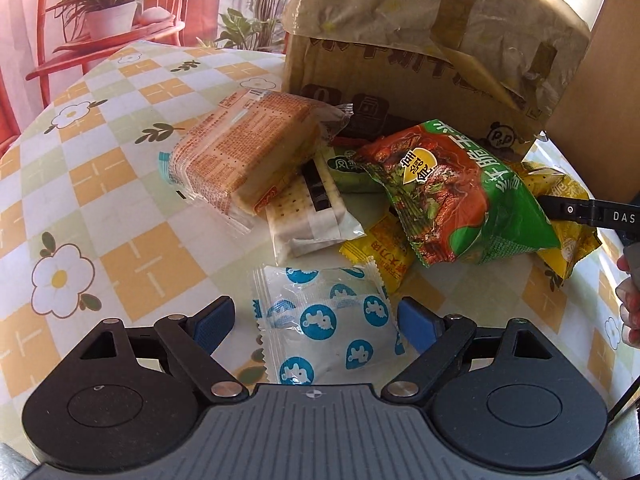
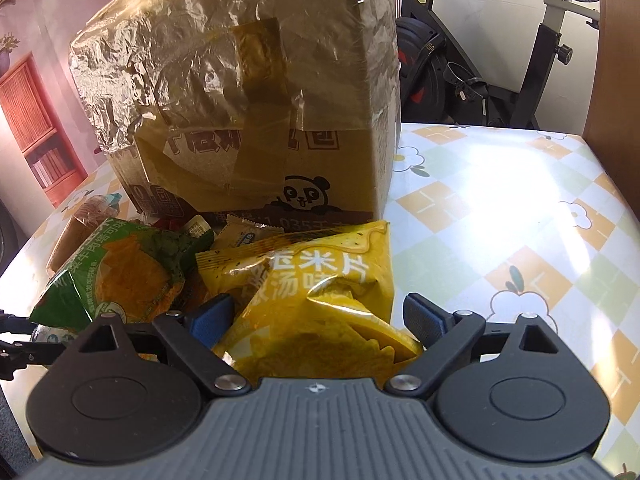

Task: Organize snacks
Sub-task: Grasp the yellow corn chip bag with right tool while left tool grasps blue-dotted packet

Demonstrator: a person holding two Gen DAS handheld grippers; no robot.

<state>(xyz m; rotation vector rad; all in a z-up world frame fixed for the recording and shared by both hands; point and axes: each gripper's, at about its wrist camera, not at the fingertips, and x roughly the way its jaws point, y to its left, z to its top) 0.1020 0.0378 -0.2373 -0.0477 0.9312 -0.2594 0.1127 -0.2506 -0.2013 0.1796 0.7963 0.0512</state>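
A heap of snacks lies on the table in front of a taped cardboard box [image 1: 420,40]. In the left wrist view my left gripper [image 1: 316,320] is open around a white packet with blue drops [image 1: 324,320] that lies flat on the table. Beyond it are a wrapped sandwich cake [image 1: 248,152], a cracker pack [image 1: 308,208], a small yellow packet [image 1: 380,252] and a green-red chip bag [image 1: 460,192]. In the right wrist view my right gripper [image 2: 318,316] is open around a yellow chip bag [image 2: 320,280]. The green bag [image 2: 120,272] lies to its left, the box [image 2: 248,100] behind.
The table has a checked flower cloth [image 1: 120,200]. A red plant stand with a potted plant [image 1: 108,20] is behind the table at left. An exercise bike [image 2: 480,72] stands behind the table at right. Bare cloth [image 2: 500,220] lies right of the box.
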